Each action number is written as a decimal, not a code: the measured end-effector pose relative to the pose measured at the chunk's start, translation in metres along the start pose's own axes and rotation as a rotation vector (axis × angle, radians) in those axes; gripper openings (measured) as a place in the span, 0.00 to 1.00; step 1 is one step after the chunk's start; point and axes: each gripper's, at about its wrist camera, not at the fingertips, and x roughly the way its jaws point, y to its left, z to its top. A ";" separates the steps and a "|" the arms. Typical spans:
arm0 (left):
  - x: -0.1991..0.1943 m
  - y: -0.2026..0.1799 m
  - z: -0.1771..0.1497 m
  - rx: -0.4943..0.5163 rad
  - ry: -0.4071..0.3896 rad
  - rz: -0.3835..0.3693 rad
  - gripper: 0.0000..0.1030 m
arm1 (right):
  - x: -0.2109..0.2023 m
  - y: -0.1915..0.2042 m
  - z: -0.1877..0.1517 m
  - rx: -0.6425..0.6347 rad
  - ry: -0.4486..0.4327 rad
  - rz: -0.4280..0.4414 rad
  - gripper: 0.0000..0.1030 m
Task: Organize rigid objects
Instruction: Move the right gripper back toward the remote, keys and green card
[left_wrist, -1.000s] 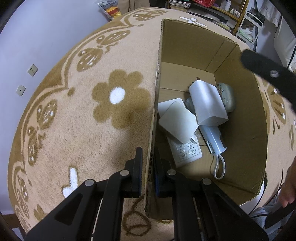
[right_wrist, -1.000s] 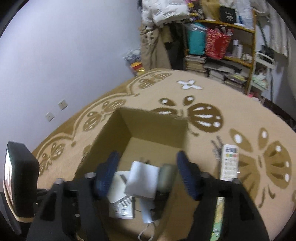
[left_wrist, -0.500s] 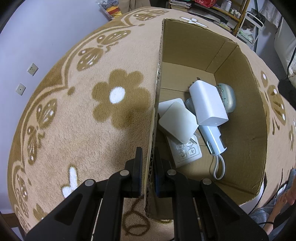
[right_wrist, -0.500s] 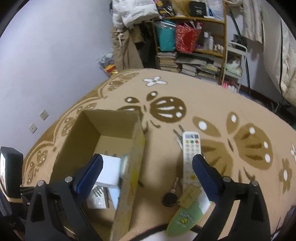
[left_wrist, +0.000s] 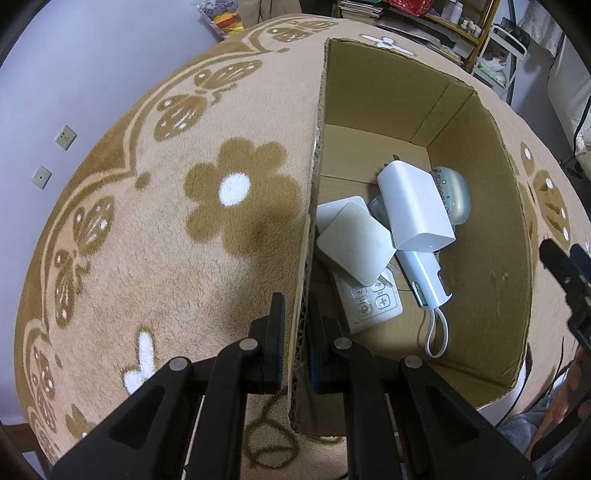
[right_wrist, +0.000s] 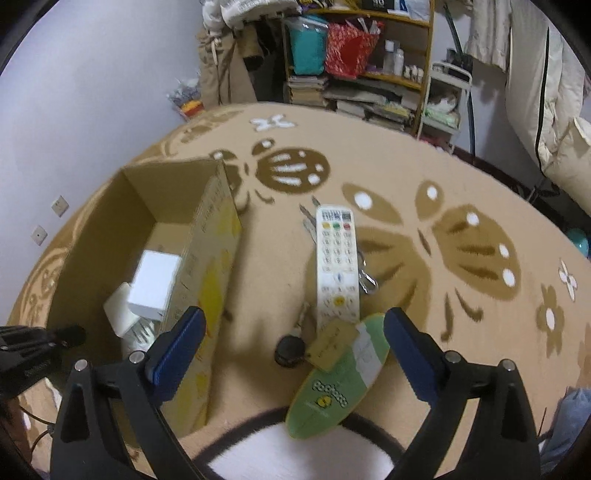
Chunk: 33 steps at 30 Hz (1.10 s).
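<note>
My left gripper (left_wrist: 295, 325) is shut on the near left wall of an open cardboard box (left_wrist: 491, 229). Inside lie a white charger block (left_wrist: 413, 206), a white square pad (left_wrist: 352, 243), a small white remote (left_wrist: 369, 302), a pale blue device with a loop cord (left_wrist: 424, 280) and a pale green case (left_wrist: 456, 195). My right gripper (right_wrist: 291, 347) is open and empty above the carpet, right of the box (right_wrist: 207, 266). Below it lie a long white remote (right_wrist: 337, 266), a green oval item (right_wrist: 340, 380), a tan tag (right_wrist: 328, 343) and a black round piece (right_wrist: 290, 350).
The box stands on a tan carpet (left_wrist: 166, 240) with brown flower and butterfly patterns. Keys (right_wrist: 365, 280) lie beside the long remote. A cluttered shelf (right_wrist: 369, 66) and a white wall (right_wrist: 92, 92) stand at the far end. The right gripper's tip shows in the left wrist view (left_wrist: 565, 273).
My right gripper has swung from above the box to the right, over the carpet and the long remote, and opened wider. My left gripper has kept its hold on the box wall.
</note>
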 end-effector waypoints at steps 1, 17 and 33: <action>0.000 0.000 0.000 0.001 0.000 0.001 0.10 | 0.003 -0.002 -0.002 0.003 0.012 -0.001 0.99; 0.000 0.000 0.000 0.007 0.000 0.002 0.10 | 0.050 -0.029 -0.025 0.156 0.175 0.116 0.84; -0.002 -0.002 -0.001 0.014 -0.001 0.010 0.10 | 0.067 -0.051 -0.030 0.294 0.238 0.256 0.70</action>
